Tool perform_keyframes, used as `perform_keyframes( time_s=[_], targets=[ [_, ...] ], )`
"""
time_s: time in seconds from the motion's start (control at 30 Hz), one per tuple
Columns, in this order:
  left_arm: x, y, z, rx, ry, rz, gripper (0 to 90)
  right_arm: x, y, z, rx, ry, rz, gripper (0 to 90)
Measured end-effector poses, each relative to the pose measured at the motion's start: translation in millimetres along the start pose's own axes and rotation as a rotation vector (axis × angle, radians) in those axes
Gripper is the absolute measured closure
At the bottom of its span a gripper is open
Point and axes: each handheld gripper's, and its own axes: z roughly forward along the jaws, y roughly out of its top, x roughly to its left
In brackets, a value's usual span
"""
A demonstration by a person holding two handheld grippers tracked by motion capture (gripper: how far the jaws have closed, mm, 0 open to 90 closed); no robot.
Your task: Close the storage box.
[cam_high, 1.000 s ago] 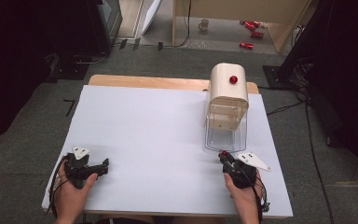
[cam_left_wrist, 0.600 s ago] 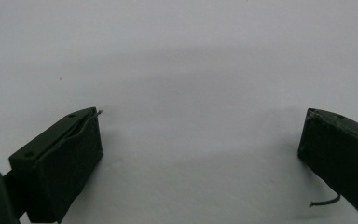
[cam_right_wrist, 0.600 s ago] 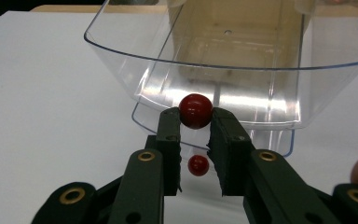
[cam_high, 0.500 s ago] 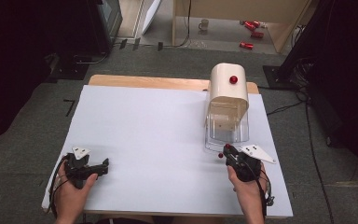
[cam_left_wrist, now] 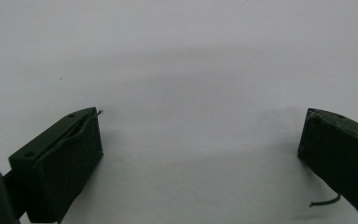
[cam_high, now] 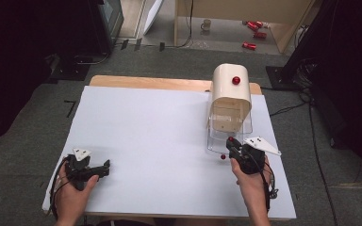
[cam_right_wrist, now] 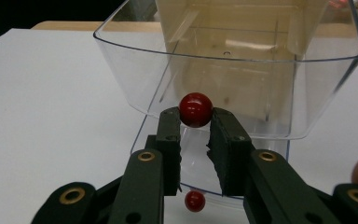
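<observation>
My right gripper [cam_right_wrist: 195, 122] is shut on a small red ball [cam_right_wrist: 196, 109], pinched at the fingertips just in front of the clear bin's rim [cam_right_wrist: 223, 53]. In the high view the right gripper [cam_high: 232, 143] hovers at the front edge of the clear bin [cam_high: 217, 141], which sits under a cream dispenser [cam_high: 230, 94] with a red knob [cam_high: 236, 80]. A second red ball lies on the white table below the jaws [cam_right_wrist: 195, 200], also seen as a red ball [cam_high: 223, 156] left of my hand. My left gripper [cam_high: 104, 168] rests open at the front left, its jaws wide apart over bare table [cam_left_wrist: 196, 140].
The white tabletop [cam_high: 146, 132] stretches between the two hands. A wooden board edge [cam_high: 146, 82] shows behind it. Cables trail from each gripper. Beyond the table, red cans [cam_high: 254, 28] and a mug [cam_high: 207, 23] lie on the floor.
The right hand has lifted and moved forward toward the clear bin with the red ball in its jaws. The left hand has stayed put.
</observation>
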Motion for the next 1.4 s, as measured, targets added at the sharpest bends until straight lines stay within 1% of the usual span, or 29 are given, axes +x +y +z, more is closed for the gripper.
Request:
perform_keyframes(
  time_s=[0.3, 0.57, 0.83, 1.4],
  targets=[
    [0.0, 0.0, 0.0, 0.000, 0.000, 0.000, 0.0, -1.7, 10.7, 7.8, -0.002, -0.008, 0.005, 75.0],
    [0.0, 0.0, 0.0, 0.000, 0.000, 0.000, 0.0, -5.6, 16.8, 17.8, -0.005, -0.007, 0.026, 74.9],
    [0.0, 0.0, 0.0, 0.000, 0.000, 0.000, 0.0, -9.0, 24.3, 27.5, -0.003, -0.017, 0.034, 74.9],
    [-0.1, 0.0, 0.0, 0.000, 0.000, 0.000, 0.0, -17.9, 40.0, 49.8, -0.005, -0.047, 0.024, 74.6]
  ],
)
